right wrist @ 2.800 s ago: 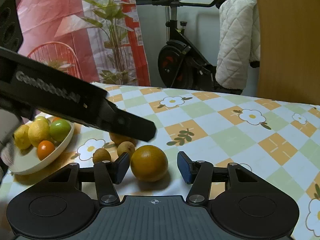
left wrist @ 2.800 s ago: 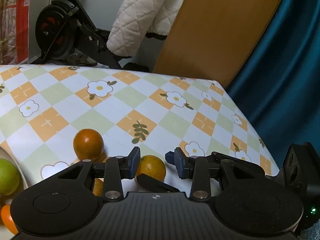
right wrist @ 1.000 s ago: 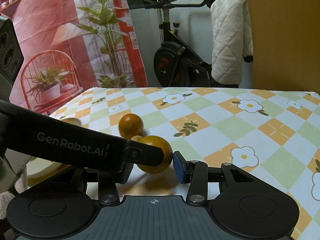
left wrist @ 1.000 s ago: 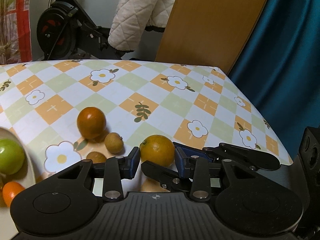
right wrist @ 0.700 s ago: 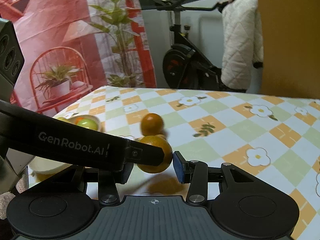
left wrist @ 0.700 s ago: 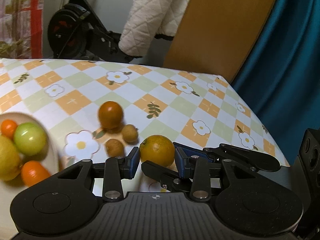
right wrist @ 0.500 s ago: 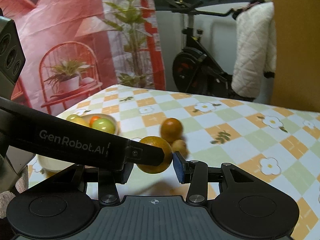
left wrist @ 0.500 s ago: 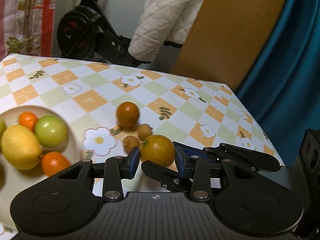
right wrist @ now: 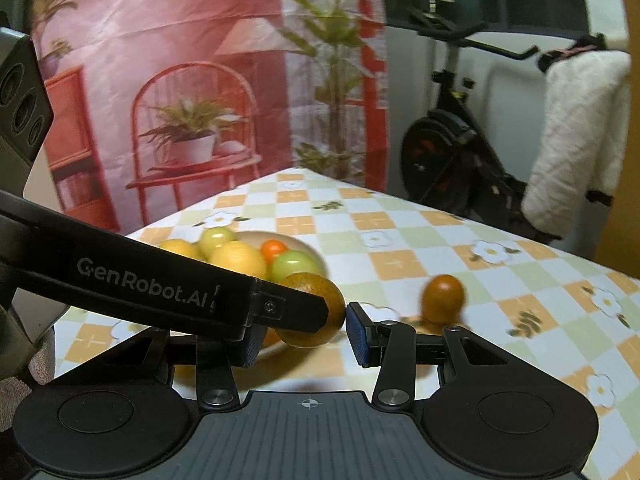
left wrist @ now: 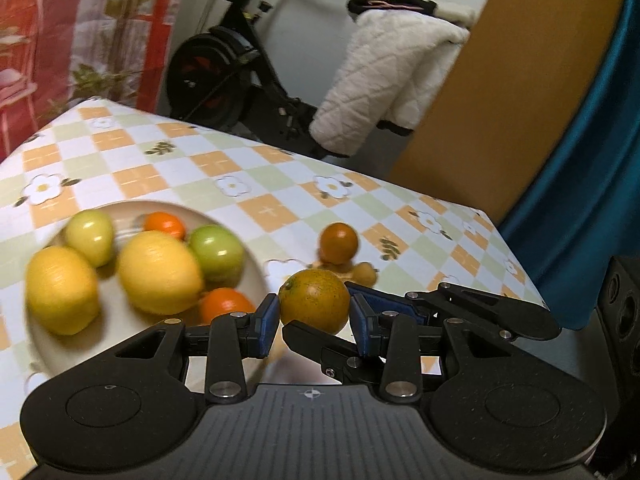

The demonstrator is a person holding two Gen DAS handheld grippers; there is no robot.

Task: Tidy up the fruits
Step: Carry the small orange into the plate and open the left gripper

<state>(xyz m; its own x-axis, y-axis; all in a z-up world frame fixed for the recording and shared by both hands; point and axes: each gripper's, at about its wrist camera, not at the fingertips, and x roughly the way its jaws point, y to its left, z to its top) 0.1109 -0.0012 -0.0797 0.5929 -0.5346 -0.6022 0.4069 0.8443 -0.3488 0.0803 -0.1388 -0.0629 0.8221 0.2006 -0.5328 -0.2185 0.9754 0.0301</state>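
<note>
Both hand-held grippers pinch one big orange together, up off the bench: the left hand-held gripper has its blue pads on the two sides of it, and the right hand-held gripper squeezes it too, though its left pad is partly hidden behind the other tool's black finger. That finger reads "GenRobot.AI" in pale letters in the right wrist view. The orange is held just over the near edge of the cream plate, between the plate and the loose fruit. On the plate lie two yellow lemons, two green apples and two small tangerines, all blurry. A smaller dark orange sits on the checked flower cloth of the bench, with small brown fruits just beside it, too blurred to name. Behind the bench stand an exercise bike with a white quilted coat hung on it, a brown board, a teal curtain and a red plant-print cloth.
</note>
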